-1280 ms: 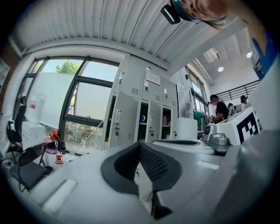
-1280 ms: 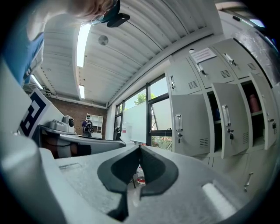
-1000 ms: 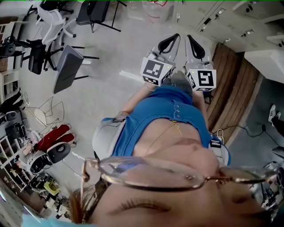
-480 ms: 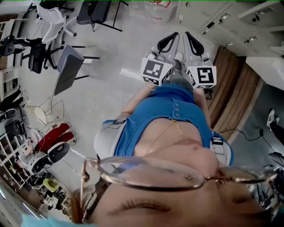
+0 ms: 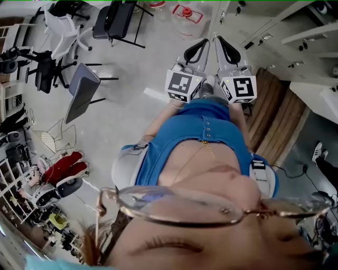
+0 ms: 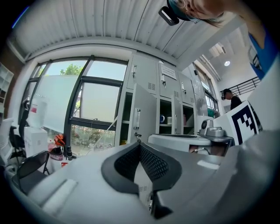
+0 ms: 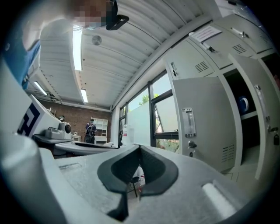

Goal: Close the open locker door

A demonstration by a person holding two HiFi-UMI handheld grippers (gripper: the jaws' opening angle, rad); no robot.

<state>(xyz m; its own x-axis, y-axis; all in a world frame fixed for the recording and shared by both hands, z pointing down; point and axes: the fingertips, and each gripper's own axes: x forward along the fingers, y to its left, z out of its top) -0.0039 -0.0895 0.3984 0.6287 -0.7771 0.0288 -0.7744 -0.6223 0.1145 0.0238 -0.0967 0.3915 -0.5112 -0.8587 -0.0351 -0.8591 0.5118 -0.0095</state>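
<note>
A row of grey lockers (image 6: 175, 100) stands ahead, and one grey door (image 6: 142, 118) swings out open with its handle (image 6: 137, 118) facing me. In the right gripper view the same open door (image 7: 205, 122) fills the right side, with a handle (image 7: 187, 122) and a lock below it. My left gripper (image 6: 140, 145) is shut, empty, and some way short of the door. Beside it my right gripper (image 7: 140, 149) is also shut and holds nothing. In the head view both grippers, left gripper (image 5: 204, 46) and right gripper (image 5: 219, 45), point forward side by side toward the lockers (image 5: 274, 23).
Folding chairs (image 5: 82, 90) and a black chair (image 5: 119, 18) stand on the floor to the left. A water jug (image 5: 185, 13) sits near the lockers' foot. A wooden panel (image 5: 274, 113) lies to the right. A large window (image 6: 94, 105) adjoins the lockers. A person (image 7: 91, 130) stands far off.
Both grippers have moved forward together toward the lockers; the floor, chairs and wooden panel have slid down in the head view. Both stay shut.
</note>
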